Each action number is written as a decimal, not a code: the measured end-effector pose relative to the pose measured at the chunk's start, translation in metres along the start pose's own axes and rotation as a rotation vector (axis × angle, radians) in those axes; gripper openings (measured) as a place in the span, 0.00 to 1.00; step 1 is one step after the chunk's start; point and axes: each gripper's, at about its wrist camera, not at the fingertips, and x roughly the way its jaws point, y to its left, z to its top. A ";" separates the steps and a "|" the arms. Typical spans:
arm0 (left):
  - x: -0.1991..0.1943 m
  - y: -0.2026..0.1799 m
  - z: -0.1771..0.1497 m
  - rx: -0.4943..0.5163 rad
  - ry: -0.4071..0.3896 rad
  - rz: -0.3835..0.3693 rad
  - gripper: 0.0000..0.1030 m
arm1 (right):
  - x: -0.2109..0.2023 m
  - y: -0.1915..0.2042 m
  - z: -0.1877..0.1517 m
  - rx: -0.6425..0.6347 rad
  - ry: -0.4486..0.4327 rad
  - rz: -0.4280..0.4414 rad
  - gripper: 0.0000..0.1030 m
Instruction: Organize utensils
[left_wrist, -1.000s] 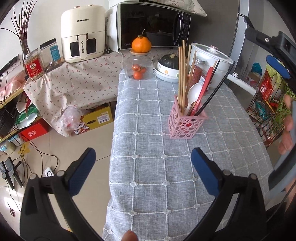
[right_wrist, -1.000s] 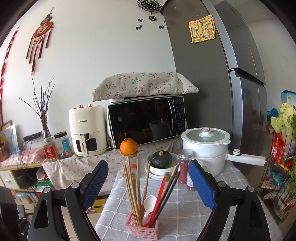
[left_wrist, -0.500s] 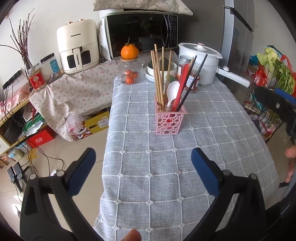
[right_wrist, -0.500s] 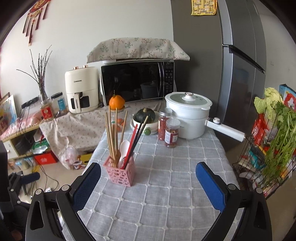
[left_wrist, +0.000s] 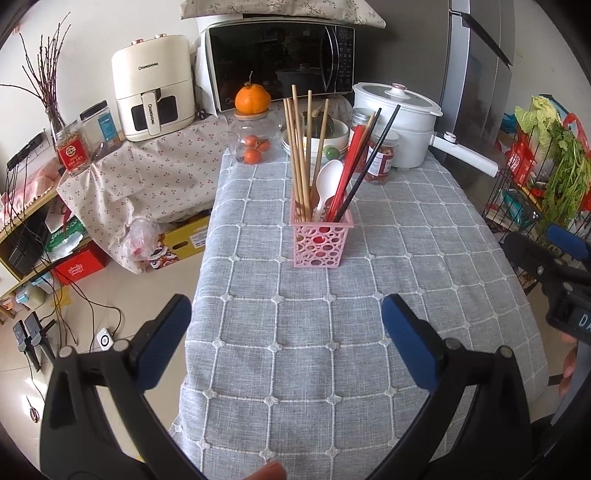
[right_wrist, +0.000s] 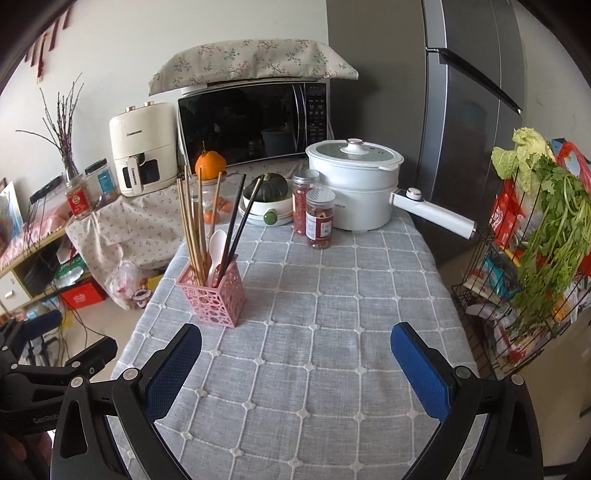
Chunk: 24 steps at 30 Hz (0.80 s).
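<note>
A pink perforated holder (left_wrist: 320, 242) stands upright on the grey checked tablecloth (left_wrist: 332, 332). It holds several wooden chopsticks (left_wrist: 299, 155), a white spoon (left_wrist: 327, 184), red chopsticks (left_wrist: 349, 166) and black chopsticks (left_wrist: 369, 162). The holder also shows in the right wrist view (right_wrist: 212, 295). My left gripper (left_wrist: 286, 332) is open and empty, above the near table edge. My right gripper (right_wrist: 295, 365) is open and empty, nearer than the holder and to its right.
A white pot (right_wrist: 351, 184) with a long handle, two spice jars (right_wrist: 319, 218), a bowl with a squash (right_wrist: 267, 201) and a glass jar with an orange on top (left_wrist: 253, 129) stand at the far end. A wire rack of vegetables (right_wrist: 524, 258) is to the right.
Both grippers have pulled back and lowered toward the near end of the table, so the holder looks farther off. Both stay open and empty.
</note>
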 end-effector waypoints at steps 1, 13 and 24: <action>0.001 -0.002 0.000 0.006 -0.001 0.003 0.99 | 0.002 -0.003 0.000 0.007 0.008 -0.003 1.00; 0.002 -0.018 0.002 0.018 -0.006 -0.011 0.99 | 0.010 -0.018 -0.002 0.022 0.047 -0.027 1.00; 0.002 -0.019 0.001 0.019 -0.004 -0.013 0.99 | 0.014 -0.017 -0.005 0.016 0.056 -0.033 1.00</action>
